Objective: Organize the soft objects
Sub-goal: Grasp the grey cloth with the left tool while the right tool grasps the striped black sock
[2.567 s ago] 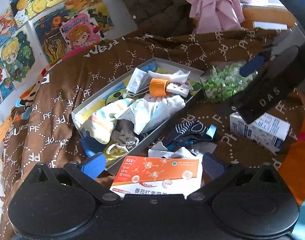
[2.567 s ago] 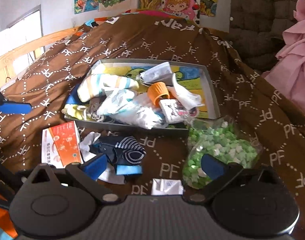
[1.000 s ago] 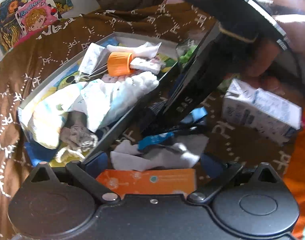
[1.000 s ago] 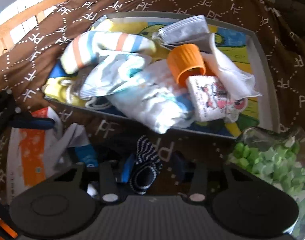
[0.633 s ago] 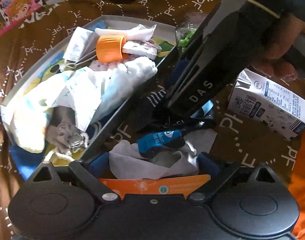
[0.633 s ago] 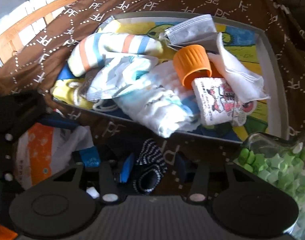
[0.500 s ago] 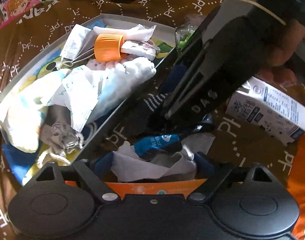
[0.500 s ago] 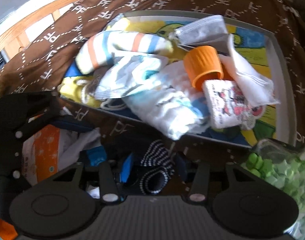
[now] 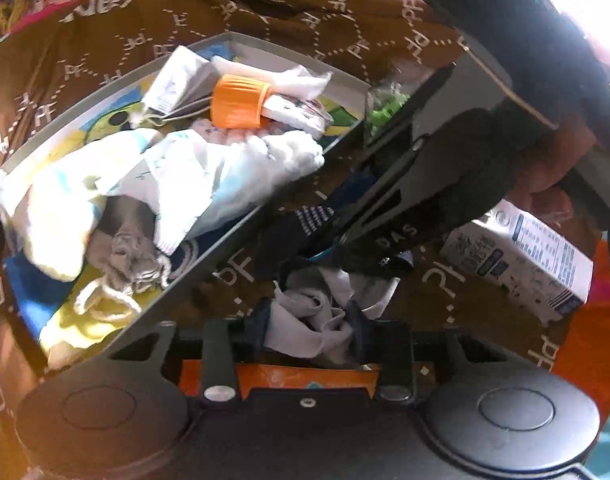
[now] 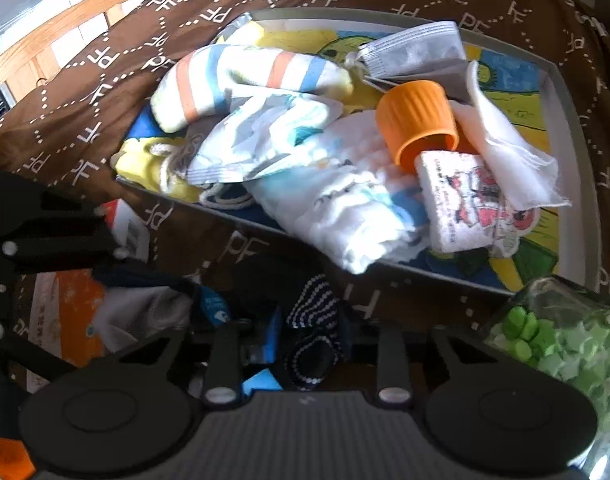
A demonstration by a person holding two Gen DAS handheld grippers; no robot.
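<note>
A grey tray (image 9: 265, 210) (image 10: 573, 120) on the brown bedspread holds socks, cloths, a face mask and an orange cap (image 9: 237, 101) (image 10: 419, 124). My left gripper (image 9: 311, 330) is shut on a crumpled grey-white cloth (image 9: 309, 320), just in front of the tray. My right gripper (image 10: 309, 344) is shut on a dark striped sock (image 10: 313, 344) (image 9: 301, 226) beside that cloth. In the left wrist view the right gripper (image 9: 325, 240) reaches in from the upper right.
An orange-and-white box (image 9: 281, 376) (image 10: 61, 320) lies under the left gripper. A white carton (image 9: 521, 258) lies to the right. A bag of green pieces (image 10: 557, 340) sits by the tray's near corner. A wooden bed rail (image 10: 57, 20) runs at far left.
Both grippers moved in from open to shut: the left closed on the grey-white cloth, the right closed on the striped sock. Both cameras came closer to the tray.
</note>
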